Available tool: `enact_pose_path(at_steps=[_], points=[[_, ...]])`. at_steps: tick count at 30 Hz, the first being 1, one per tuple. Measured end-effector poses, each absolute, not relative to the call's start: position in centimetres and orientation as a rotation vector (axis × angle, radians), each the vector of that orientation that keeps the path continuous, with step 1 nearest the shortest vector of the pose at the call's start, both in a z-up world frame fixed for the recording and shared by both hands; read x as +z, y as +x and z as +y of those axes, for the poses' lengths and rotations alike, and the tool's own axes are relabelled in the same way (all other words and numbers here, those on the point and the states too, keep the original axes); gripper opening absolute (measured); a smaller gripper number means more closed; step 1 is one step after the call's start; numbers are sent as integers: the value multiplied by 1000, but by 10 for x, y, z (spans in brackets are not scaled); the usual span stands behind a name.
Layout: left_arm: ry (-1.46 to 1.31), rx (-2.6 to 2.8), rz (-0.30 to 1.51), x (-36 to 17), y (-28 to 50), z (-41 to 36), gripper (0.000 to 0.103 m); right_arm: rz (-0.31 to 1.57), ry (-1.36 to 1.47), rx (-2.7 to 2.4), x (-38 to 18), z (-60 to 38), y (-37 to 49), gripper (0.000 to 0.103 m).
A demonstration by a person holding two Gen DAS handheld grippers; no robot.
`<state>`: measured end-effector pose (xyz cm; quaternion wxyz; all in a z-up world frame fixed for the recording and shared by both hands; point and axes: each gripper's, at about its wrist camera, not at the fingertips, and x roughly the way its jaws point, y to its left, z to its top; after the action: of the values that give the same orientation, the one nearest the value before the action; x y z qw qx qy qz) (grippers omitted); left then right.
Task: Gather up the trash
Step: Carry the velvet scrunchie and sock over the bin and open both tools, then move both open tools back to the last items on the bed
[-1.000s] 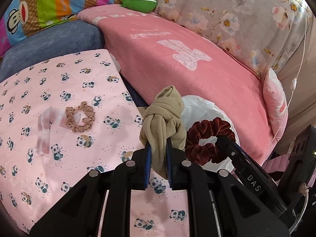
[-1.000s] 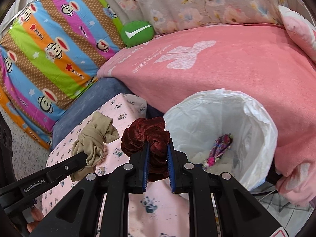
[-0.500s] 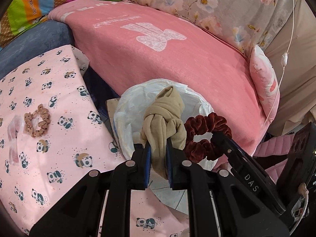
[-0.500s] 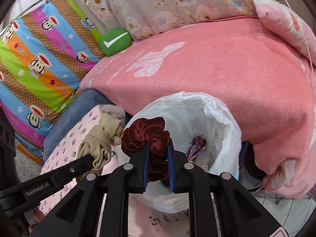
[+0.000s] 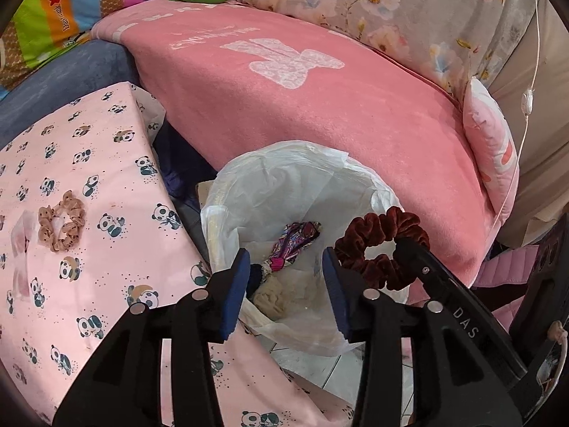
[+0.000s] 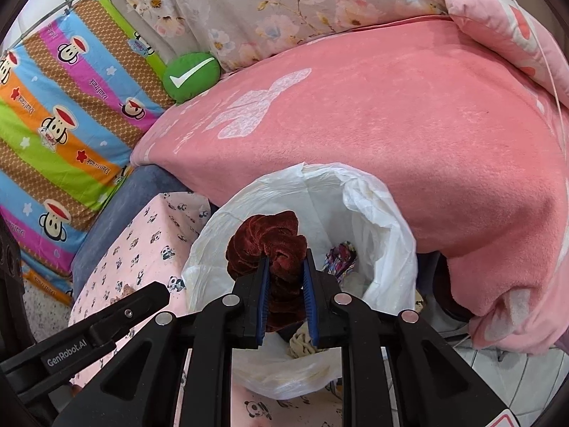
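left gripper (image 5: 284,277): jaws released, spread wide, nothing between them, positioned above the white trash bag (image 5: 284,178). beige knotted cloth (image 5: 272,297) lies at the bottom of the bag, beside a purple patterned item (image 5: 293,242). right gripper (image 6: 286,277): jaws clenched on the dark red scrunchie (image 6: 270,242), held over the near rim of the bag. in the left wrist view the same scrunchie hangs at the bag's right edge. a tan scrunchie (image 5: 60,224) rests on the panda-print desk (image 5: 106,267) to the left, well apart from the bag, next to a clear plastic wrapper (image 5: 19,249). a pink blanket (image 5: 320,106) covers the sofa on the far side.
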<state>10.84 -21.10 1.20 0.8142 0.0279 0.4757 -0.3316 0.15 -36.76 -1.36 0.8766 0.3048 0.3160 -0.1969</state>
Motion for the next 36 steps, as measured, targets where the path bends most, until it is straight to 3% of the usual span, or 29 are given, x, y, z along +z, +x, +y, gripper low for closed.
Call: enact_pose_path(at_steps=[9,27,29,31,36], points=[[27,-654,1026,6,119,-184,41,684,597,-389,-16,-349,19,27],[-51,-579,1017,12,127,-124,42,698,519,-326,2,-301,34,28],[-61,-567,1014,12,128,-116,42,702,508,-313,3,-294,37,28],[-69,-550,1009,13,130,-106,50,707,496,-300,5,-285,41,29],[-89,-513,1000,13,134,-82,51,715,466,-270,9,-263,51,34]])
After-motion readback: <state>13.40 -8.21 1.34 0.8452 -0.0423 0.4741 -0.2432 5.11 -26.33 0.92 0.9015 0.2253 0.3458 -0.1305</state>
